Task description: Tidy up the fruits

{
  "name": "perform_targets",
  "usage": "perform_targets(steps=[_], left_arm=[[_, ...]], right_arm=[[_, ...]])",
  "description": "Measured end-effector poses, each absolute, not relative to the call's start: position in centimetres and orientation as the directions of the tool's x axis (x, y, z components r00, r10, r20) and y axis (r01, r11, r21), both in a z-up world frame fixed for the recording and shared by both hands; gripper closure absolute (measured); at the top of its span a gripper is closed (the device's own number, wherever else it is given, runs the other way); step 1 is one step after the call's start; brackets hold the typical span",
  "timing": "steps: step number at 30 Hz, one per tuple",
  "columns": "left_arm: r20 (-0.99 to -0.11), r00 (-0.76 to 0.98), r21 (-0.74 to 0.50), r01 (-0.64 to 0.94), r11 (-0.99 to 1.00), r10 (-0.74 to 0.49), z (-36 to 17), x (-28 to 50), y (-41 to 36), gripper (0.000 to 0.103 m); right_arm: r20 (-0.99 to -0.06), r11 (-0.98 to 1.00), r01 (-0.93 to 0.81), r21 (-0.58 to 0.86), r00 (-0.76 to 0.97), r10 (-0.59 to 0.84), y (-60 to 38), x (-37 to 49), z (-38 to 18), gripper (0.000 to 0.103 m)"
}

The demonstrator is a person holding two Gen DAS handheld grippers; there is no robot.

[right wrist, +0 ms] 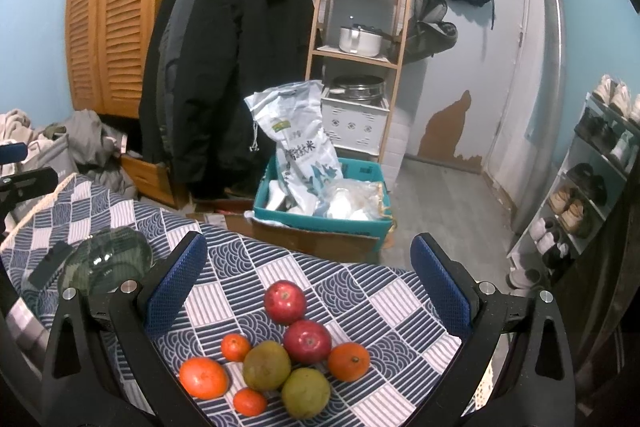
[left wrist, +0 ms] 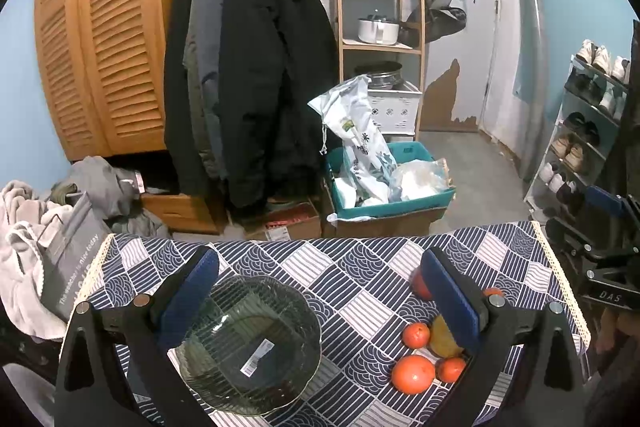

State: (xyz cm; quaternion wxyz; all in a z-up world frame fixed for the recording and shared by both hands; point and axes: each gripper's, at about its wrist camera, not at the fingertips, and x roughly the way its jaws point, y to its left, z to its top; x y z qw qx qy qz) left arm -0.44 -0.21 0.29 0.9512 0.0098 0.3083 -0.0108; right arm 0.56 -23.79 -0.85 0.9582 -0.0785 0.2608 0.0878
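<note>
A clear glass bowl (left wrist: 248,347) with a barcode sticker sits on the blue patterned tablecloth (left wrist: 352,267), under my open, empty left gripper (left wrist: 320,291); the bowl also shows in the right wrist view (right wrist: 106,263). To its right lies a cluster of fruit: two red apples (right wrist: 285,301) (right wrist: 307,341), several oranges (right wrist: 203,377) (right wrist: 349,361) and two greenish-yellow fruits (right wrist: 267,365) (right wrist: 306,393). My right gripper (right wrist: 310,283) is open and empty, its fingers either side of the fruit, above it. In the left wrist view the oranges (left wrist: 413,373) sit by the right finger.
Beyond the table's far edge stand a teal crate (right wrist: 320,219) with bags on a cardboard box, hanging dark coats (right wrist: 224,67), a wooden shelf (right wrist: 360,27) and a shoe rack (right wrist: 580,195). Laundry lies at the left (left wrist: 24,227).
</note>
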Motion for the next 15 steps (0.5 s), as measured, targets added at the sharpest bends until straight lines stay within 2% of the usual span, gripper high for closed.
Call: perform_targets(steps=[15], left_arm=[[-0.589,0.808,0.011,0.026,1.0,-0.014,0.42,-0.36,-0.24,0.001]], right_arm=[[-0.515,0.972,-0.212,-0.106,0.847,0.128,-23.65,0.55,-0.89,0.003]])
